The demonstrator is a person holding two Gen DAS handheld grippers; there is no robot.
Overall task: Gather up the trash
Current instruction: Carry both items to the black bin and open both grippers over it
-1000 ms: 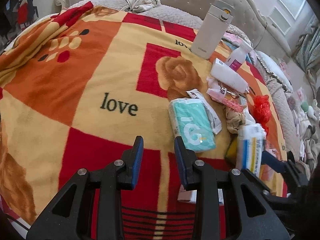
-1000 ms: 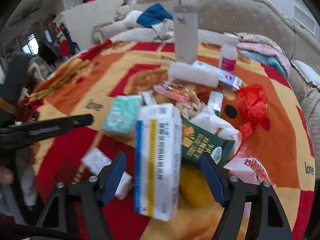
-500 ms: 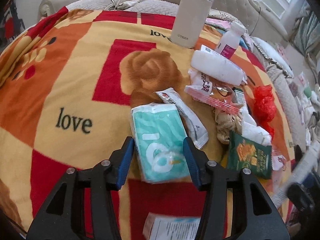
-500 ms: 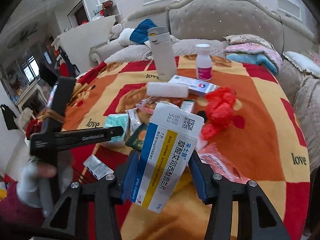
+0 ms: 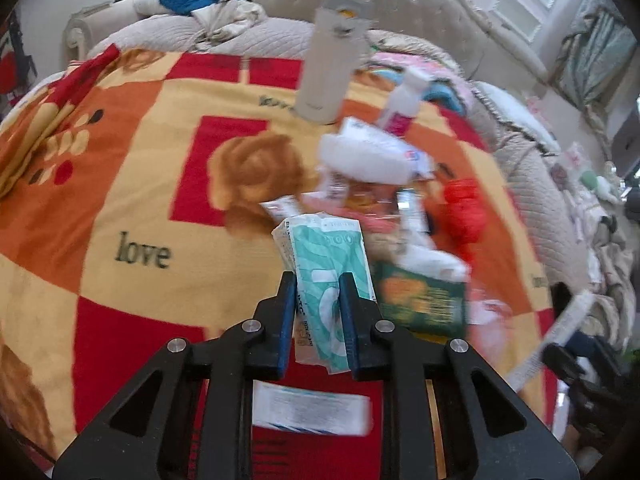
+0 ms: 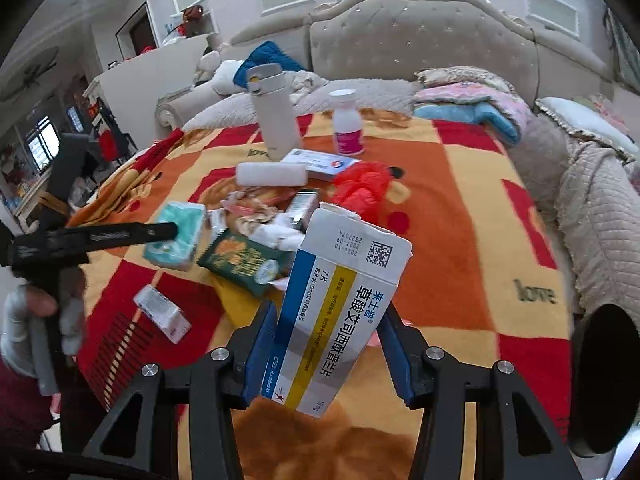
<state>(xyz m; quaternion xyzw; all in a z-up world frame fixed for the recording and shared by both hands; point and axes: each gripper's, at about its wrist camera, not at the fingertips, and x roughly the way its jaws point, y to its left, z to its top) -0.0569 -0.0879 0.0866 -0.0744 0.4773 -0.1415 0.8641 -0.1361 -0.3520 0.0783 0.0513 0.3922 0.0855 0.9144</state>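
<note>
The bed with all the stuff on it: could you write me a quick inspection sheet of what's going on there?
Surface: blanket, red, orange and yellow, "love" printed on it.
Job's things: tissue pack and medicine box, both lifted; green packet, red bag, small box lying loose.
Clutter: flask and bottle upright; white roll.
Grippers: left gripper jaws pinch the tissue pack; right gripper jaws clamp the medicine box.
Cables: nothing seen.
Surroundings: tufted headboard, folded bedding.
</note>
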